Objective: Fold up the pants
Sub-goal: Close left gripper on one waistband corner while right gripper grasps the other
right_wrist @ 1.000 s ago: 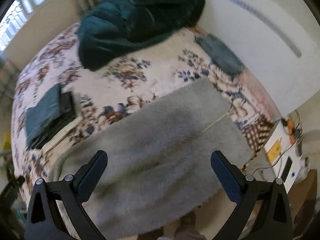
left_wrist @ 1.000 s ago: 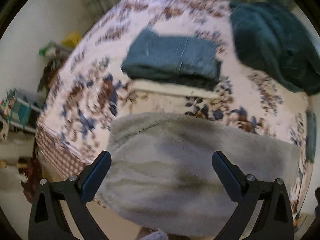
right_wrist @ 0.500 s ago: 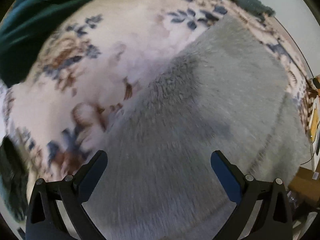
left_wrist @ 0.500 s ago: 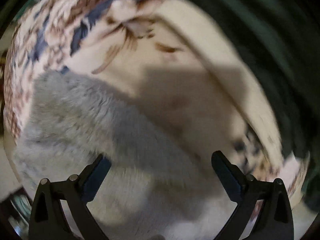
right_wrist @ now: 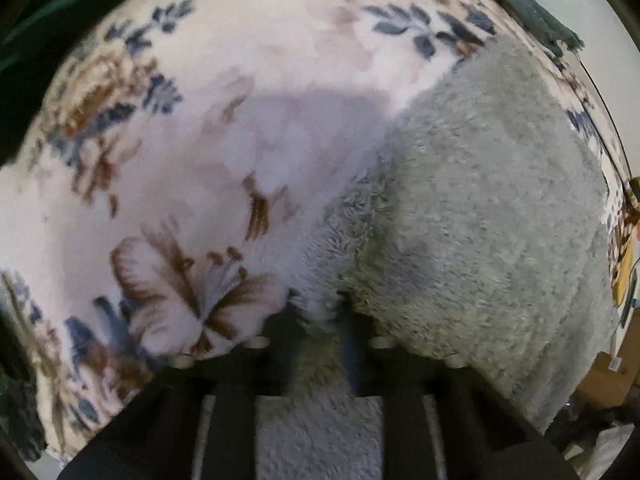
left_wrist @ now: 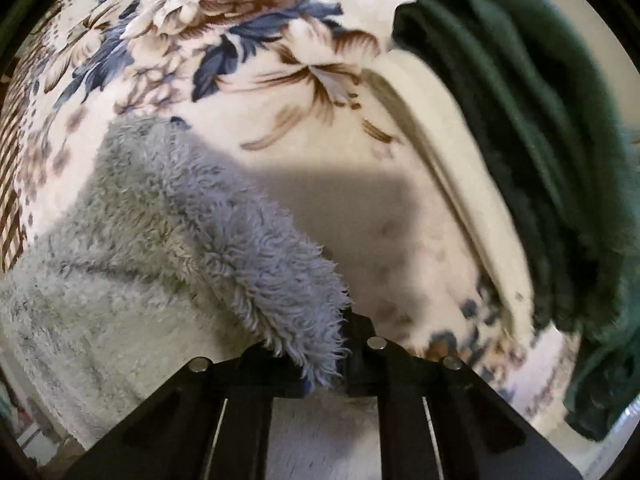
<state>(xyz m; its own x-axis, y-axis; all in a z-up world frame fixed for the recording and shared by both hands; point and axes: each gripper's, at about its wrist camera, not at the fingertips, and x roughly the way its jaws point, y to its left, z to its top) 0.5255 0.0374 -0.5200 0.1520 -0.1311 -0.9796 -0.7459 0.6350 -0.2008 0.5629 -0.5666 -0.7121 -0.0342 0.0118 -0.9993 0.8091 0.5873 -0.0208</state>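
Fluffy grey pants (left_wrist: 132,264) lie on a floral bedspread (left_wrist: 256,52). In the left wrist view my left gripper (left_wrist: 324,364) is shut on the far edge of the pants, with a tuft of fleece pinched between the jaws. In the right wrist view the same grey pants (right_wrist: 488,208) spread to the right, and my right gripper (right_wrist: 324,332) is shut on their far edge, low against the bedspread (right_wrist: 248,92). Both sets of fingertips are partly buried in the fleece.
A stack of dark green clothing (left_wrist: 532,152) lies on the bed right of my left gripper. A dark green cloth (right_wrist: 532,12) lies near the bed's far right edge, and dark green fabric (right_wrist: 48,12) fills the upper left. A cardboard box (right_wrist: 608,380) stands beyond the bed edge.
Both grippers were open above the pants; they have dropped down to the far edge of the pants and shut on the fleece.
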